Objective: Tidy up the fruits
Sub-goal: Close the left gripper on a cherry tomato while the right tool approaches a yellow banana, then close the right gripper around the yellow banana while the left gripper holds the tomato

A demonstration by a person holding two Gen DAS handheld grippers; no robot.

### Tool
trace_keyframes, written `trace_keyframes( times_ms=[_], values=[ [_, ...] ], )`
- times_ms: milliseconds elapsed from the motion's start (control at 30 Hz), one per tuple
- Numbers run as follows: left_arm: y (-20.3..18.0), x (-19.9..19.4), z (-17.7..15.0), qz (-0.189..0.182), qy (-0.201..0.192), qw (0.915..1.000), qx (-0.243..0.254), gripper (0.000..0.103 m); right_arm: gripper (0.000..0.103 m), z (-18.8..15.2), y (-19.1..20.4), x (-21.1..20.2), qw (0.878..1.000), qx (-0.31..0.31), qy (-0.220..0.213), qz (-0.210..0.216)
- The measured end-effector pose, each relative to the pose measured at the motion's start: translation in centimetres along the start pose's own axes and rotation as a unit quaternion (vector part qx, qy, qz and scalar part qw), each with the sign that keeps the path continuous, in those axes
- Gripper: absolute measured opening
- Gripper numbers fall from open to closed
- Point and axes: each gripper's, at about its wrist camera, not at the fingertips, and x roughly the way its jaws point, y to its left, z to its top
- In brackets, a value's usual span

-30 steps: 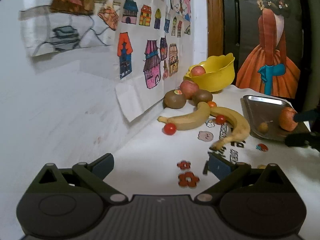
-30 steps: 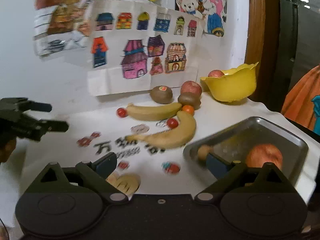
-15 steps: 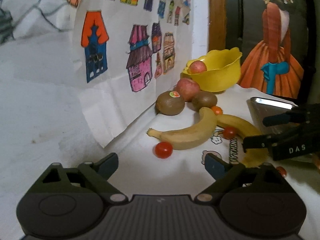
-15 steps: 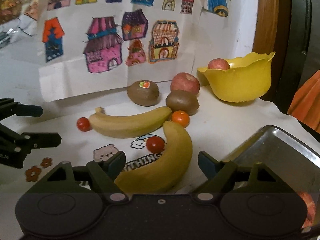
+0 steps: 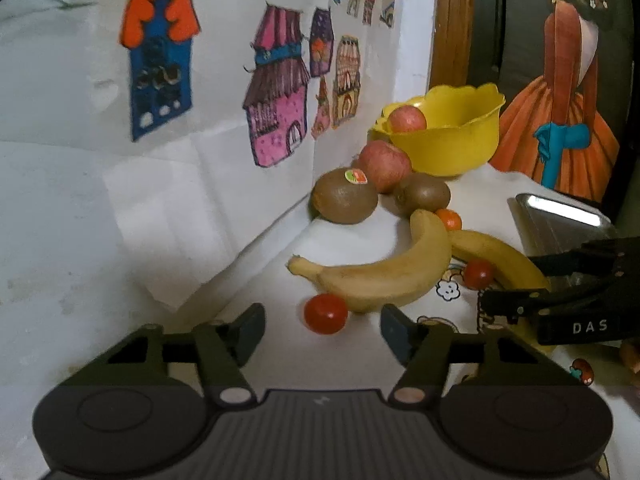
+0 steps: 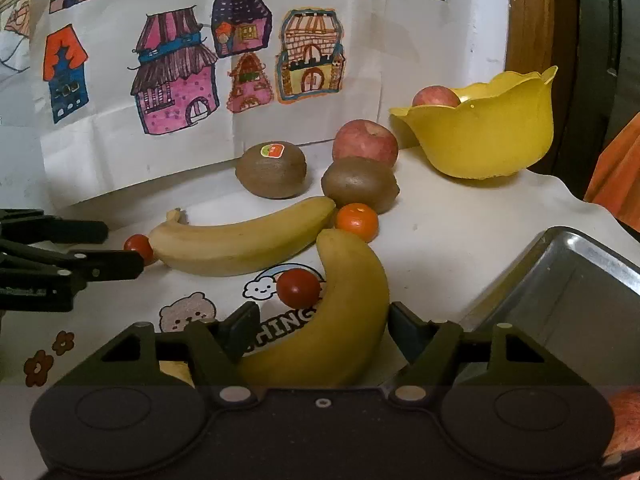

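Note:
In the right wrist view my right gripper is open, its fingers either side of the near banana; printed cloth shows between the left finger and the peel. A cherry tomato rests against that banana. In the left wrist view my left gripper is open, and a second cherry tomato lies just ahead between its fingertips, touching the far banana. Behind lie two kiwis, a small orange and an apple.
A yellow bowl holding an apple stands at the back right. A metal tray lies to the right, with an apple at its near corner. The wall with drawings is close behind the fruit.
Both grippers have moved forward to the fruit. The right one now straddles the near banana, the left one has reached the cherry tomato, and both pairs of fingers have narrowed.

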Motion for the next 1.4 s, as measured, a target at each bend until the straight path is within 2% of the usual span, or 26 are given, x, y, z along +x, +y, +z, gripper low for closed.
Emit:
trace_keyframes(
  times_ms=[300, 400, 500, 600, 733, 1100, 1400],
  values=[
    [-0.3, 1.4, 0.5, 0.004, 0.017, 0.9999, -0.004, 0.050, 0.069, -0.2, -0.2, 0.1, 1.000, 0.010, -0.001, 0.001],
    [-0.8, 1.5, 0.5, 0.003, 0.019, 0.9998, 0.007, 0.037, 0.068, -0.2, -0.4, 0.1, 1.000, 0.017, -0.001, 0.002],
    [-1.1, 1.3, 0.4, 0.013, 0.018, 0.9997, 0.012, 0.035, 0.064, -0.2, -0.5, 0.1, 1.000, 0.022, 0.000, -0.001],
    [-0.8, 1.2, 0.4, 0.015, 0.018, 0.9997, 0.004, 0.028, 0.058, -0.1, -0.8, 0.0, 0.999, 0.034, 0.003, -0.004],
    [-0.6, 1.0, 0.3, 0.005, 0.017, 0.9998, -0.002, 0.028, 0.052, 0.0, -0.9, -0.2, 0.999, 0.046, 0.007, -0.003],
    [-1.2, -1.2, -1.0, -0.011, 0.022, 0.9996, 0.011, 0.028, 0.050, -0.4, -0.4, -1.8, 0.998, 0.049, 0.025, 0.025],
    [-2.2, -5.1, -3.0, -0.032, 0.035, 0.9988, 0.013, 0.028, 0.048, -2.4, 2.4, -5.2, 0.997, 0.003, 0.037, 0.066]
  ],
)
